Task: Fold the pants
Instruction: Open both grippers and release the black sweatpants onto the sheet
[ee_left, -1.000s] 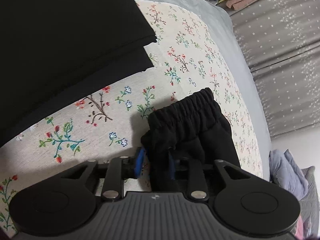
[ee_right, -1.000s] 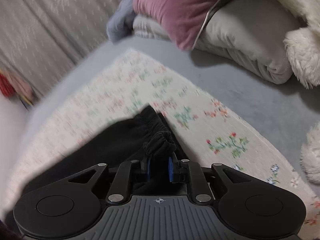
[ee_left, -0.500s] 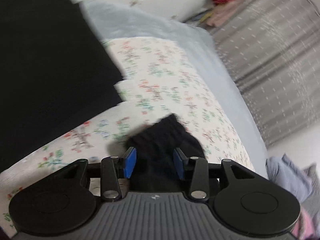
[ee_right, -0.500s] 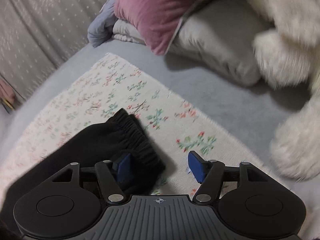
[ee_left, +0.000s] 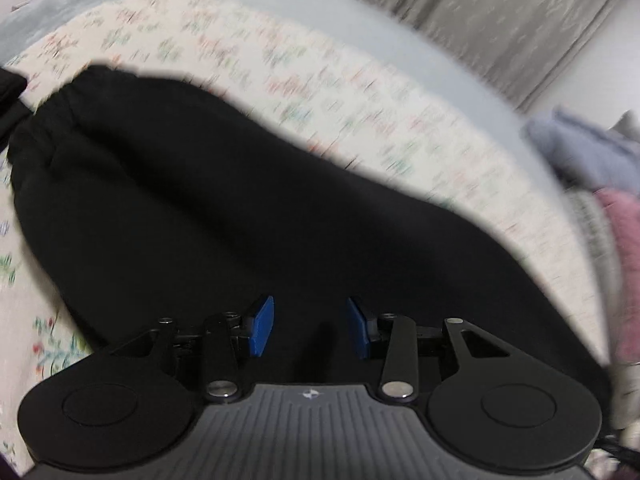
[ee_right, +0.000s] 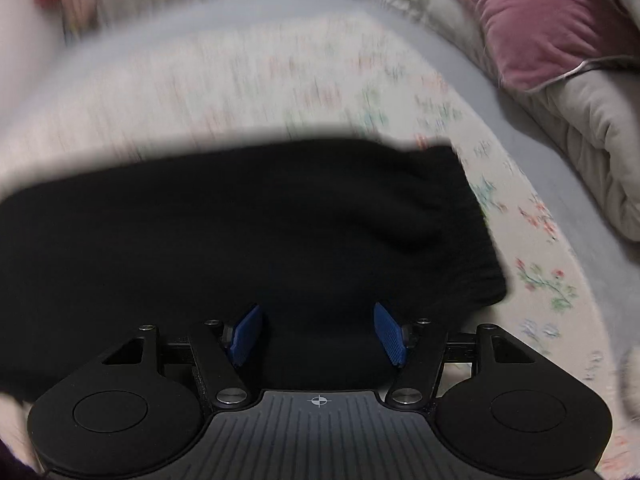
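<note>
Both grippers have let go since a second ago: back then each was pinched on a bunched bit of the black pants, the left on a cuff end, the right on gathered elastic; now both have swung over the middle of the garment and the views are motion-blurred. Black pants (ee_left: 248,216) lie flat on the floral cloth (ee_left: 360,92) over the grey bed, spread wide, filling the lower half of both views. In the left view the elastic hem sits far left; in the right view (ee_right: 280,232) it ends at the right edge. Left gripper (ee_left: 307,326): jaws parted a moderate gap after opening, no recent change, blue pads clear of the fabric below, nothing between them. Right gripper (ee_right: 318,334): jaws wider apart, just eased in slightly after opening, also empty, pants directly underneath. Whether either pad touches cloth can't be told. Pink pillow (ee_right: 552,20) and grey duvet (ee_right: 592,128) beyond, right side.
</note>
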### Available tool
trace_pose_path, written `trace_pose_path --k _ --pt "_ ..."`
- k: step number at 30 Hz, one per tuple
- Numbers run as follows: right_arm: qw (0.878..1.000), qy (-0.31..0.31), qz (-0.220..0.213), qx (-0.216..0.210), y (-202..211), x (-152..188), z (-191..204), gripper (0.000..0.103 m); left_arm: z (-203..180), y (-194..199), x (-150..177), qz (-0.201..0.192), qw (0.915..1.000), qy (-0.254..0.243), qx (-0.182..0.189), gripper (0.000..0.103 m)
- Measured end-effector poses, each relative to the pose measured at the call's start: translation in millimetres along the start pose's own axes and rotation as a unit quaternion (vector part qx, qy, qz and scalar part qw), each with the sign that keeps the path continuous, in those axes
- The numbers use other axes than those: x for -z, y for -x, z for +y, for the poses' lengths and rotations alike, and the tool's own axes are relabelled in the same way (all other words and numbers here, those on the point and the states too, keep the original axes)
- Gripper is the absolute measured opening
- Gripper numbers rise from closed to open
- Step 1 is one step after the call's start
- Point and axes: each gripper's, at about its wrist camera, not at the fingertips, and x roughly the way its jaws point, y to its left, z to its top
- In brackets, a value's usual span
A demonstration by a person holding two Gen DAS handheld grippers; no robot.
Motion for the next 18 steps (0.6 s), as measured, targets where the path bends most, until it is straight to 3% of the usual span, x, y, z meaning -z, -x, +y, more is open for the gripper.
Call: trace_pose_path --k 5,8,10,11,13,15,17,18 --pt "0.999 -0.046 -0.004 0.024 11 12 -30 0.06 16 -1 1 0.003 0.9999 0.01 0.004 0.032" --pt "0.998 -0.02 -0.032 0.043 21 8 -13 0.065 25 21 -3 -0.04 0.999 0.017 0.007 0.033" --pt "0.998 0.0 -0.066 0.015 33 4 9 0.065 33 26 -8 -0.06 0.998 0.022 0.002 0.037" --pt "0.997 0.001 -0.071 -0.01 34 1 18 0.065 39 21 -9 -0.048 0.9982 0.035 0.002 0.038" --pt "0.998 0.016 -0.047 -0.039 23 -3 35 0.065 53 2 -6 -0.001 0.998 0.063 0.002 0.036" --pt "0.999 0.048 0.002 -0.007 1 1 46 0.071 61 -2 -4 -0.003 0.9974 0.072 0.007 0.034" --pt "0.998 0.055 0.004 0.006 0 3 43 0.082 66 4 -6 -0.006 0.9967 0.081 0.01 0.034" --pt "0.999 0.034 0.007 0.005 2 3 35 0.082 68 9 -4 -0.009 0.9962 0.086 0.01 0.035"
